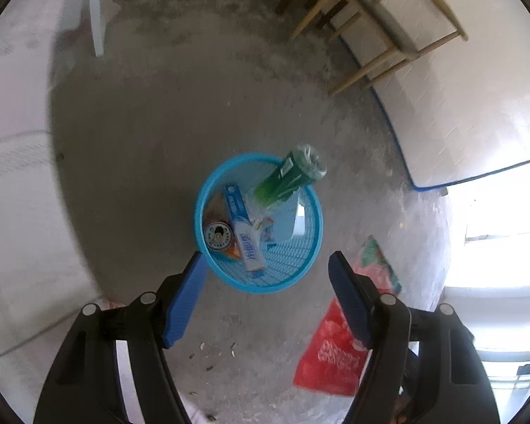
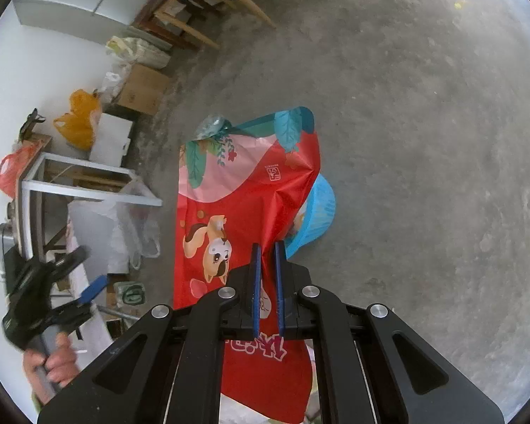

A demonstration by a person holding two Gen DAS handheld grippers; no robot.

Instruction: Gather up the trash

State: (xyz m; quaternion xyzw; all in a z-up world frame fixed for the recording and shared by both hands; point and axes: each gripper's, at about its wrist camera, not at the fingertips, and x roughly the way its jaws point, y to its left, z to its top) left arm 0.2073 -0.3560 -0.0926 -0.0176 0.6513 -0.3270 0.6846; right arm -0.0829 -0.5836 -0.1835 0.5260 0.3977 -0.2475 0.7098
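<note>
Below my left gripper [image 1: 266, 265], on the concrete floor [image 1: 166, 134], stands one blue mesh wastebasket [image 1: 311, 247]. I count inside it one drink can [image 1: 216, 235] with its opened top facing up, one long blue-and-white carton [image 1: 243, 229] propped against the can, and a few crumpled wrappers [image 1: 265, 228] I cannot count exactly. One green plastic bottle [image 1: 289, 176] slants over the far rim, its base raised. My left jaws are spread wide with nothing between them, one finger at each side of the basket's near rim. One red bag [image 1: 330, 349] lies to the right, and one wooden stool [image 1: 381, 28] stands by the wall.

In the right wrist view, my right gripper [image 2: 268, 251] is clenched on the red printed plastic bag [image 2: 236, 190], both blue pads pressed against its crumpled edge. The bag hangs in front of the wastebasket [image 2: 321, 212], hiding most of it. At far left I see one hand [image 2: 49, 364] on the handle of the other gripper [image 2: 84, 282], beside one white frame [image 2: 84, 187], one cardboard box [image 2: 143, 88] and one yellow bag [image 2: 79, 118].
</note>
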